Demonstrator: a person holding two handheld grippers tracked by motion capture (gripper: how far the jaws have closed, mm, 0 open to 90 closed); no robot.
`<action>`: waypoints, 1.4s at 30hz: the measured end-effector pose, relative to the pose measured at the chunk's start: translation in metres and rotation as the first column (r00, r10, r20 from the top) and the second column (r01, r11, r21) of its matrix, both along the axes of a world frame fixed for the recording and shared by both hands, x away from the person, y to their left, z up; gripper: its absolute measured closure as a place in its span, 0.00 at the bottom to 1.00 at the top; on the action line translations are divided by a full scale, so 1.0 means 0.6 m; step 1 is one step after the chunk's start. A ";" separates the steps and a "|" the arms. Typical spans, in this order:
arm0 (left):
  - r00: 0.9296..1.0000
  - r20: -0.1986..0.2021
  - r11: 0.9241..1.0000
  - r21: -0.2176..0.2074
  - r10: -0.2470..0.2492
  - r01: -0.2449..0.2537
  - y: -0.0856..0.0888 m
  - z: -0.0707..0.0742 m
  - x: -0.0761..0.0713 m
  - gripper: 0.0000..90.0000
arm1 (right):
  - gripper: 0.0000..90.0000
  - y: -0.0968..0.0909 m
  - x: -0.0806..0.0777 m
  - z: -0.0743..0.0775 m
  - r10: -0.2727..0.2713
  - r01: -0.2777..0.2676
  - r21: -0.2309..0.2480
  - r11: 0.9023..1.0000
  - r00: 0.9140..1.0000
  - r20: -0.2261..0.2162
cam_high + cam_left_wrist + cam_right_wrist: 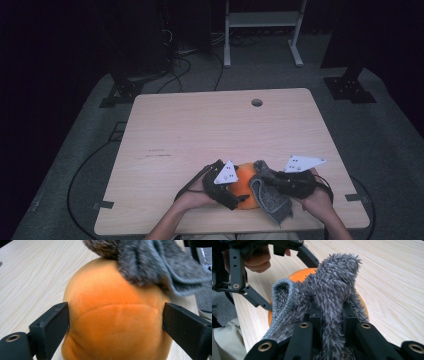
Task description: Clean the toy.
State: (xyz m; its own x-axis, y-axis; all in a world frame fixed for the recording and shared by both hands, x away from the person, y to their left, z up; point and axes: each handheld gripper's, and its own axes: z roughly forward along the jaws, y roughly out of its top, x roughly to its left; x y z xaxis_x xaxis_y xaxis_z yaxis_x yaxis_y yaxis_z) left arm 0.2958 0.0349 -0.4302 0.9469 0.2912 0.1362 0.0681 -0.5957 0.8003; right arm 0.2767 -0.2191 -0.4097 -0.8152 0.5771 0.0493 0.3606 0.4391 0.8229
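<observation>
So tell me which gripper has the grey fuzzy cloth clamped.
The right gripper: its fingers are shut on the grey cloth. The left gripper only straddles the orange plush ball.

Sitting near the front edge of the table: a round, soft orange plush ball (243,186), smooth and fuzzy, with a curved seam running across it. Resting squarely on the wood. Lying over its top and hanging down one side: a fluffy grey cloth (271,197), shaggy like a furry sock, with a knitted rim curling open. Bunching up in folds on the ball, touching it, with one end drooping down toward the table's front edge.
</observation>
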 end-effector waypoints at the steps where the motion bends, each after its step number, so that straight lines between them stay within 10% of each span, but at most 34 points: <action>1: 0.999 0.034 1.000 0.016 0.001 -0.001 -0.001 0.002 -0.002 0.13 | 0.83 0.001 -0.001 0.000 -0.003 0.003 -0.004 1.000 1.000 0.006; 6: 0.984 0.178 1.000 0.014 -0.019 0.016 -0.004 0.024 -0.012 0.34 | 0.84 -0.002 -0.005 0.011 -0.046 0.047 -0.006 0.999 0.998 0.032; 9: 0.991 0.131 1.000 -0.019 -0.010 0.012 -0.003 0.018 -0.002 0.28 | 0.84 0.001 -0.004 0.008 -0.048 0.049 -0.020 0.999 0.999 0.021; 14: 0.997 -0.062 0.998 -0.042 0.035 -0.038 0.004 -0.003 0.019 0.10 | 0.84 0.012 -0.005 0.006 -0.013 0.012 -0.026 1.000 1.000 -0.005; 19: 0.995 0.095 1.000 -0.017 -0.006 0.008 0.000 -0.002 -0.003 0.31 | 0.84 0.027 -0.014 0.023 0.004 0.000 -0.069 0.998 0.998 0.056; 20: 0.987 0.159 0.999 -0.023 -0.021 0.025 -0.003 0.003 -0.010 0.35 | 0.84 0.026 -0.013 0.026 -0.004 0.008 -0.068 0.998 0.998 0.068; 22: 0.946 0.324 0.999 -0.028 -0.032 0.043 -0.006 0.013 -0.023 0.38 | 0.84 0.020 -0.016 0.034 -0.025 0.030 -0.058 0.998 0.995 0.097; 27: 0.904 0.421 0.997 0.016 -0.077 0.077 -0.002 0.015 -0.026 0.36 | 0.84 0.017 -0.029 0.053 -0.033 0.037 -0.024 0.999 0.989 0.147; 29: 0.916 0.386 0.994 0.077 -0.104 0.080 -0.002 0.003 -0.021 0.28 | 0.84 0.031 -0.025 0.037 -0.012 0.021 -0.065 0.998 0.992 0.127; 32: 0.976 0.217 1.000 0.012 -0.028 0.026 0.008 0.000 0.000 0.09 | 0.84 0.053 -0.018 0.001 0.019 -0.012 -0.083 0.996 0.996 0.085; 34: 0.993 0.114 1.000 -0.018 0.027 -0.025 0.012 0.000 0.014 0.03 | 0.84 0.060 -0.019 0.002 0.025 -0.017 -0.082 0.996 0.995 0.096; 37: 0.999 0.021 0.998 -0.047 0.032 -0.031 0.014 -0.012 0.022 0.07 | 0.84 0.063 -0.022 0.002 0.022 -0.012 -0.092 0.996 0.995 0.099; 42: 0.995 0.095 1.000 -0.026 0.014 -0.012 0.014 -0.013 0.009 0.23 | 0.84 0.031 -0.008 -0.003 -0.005 0.009 -0.051 0.999 0.997 0.074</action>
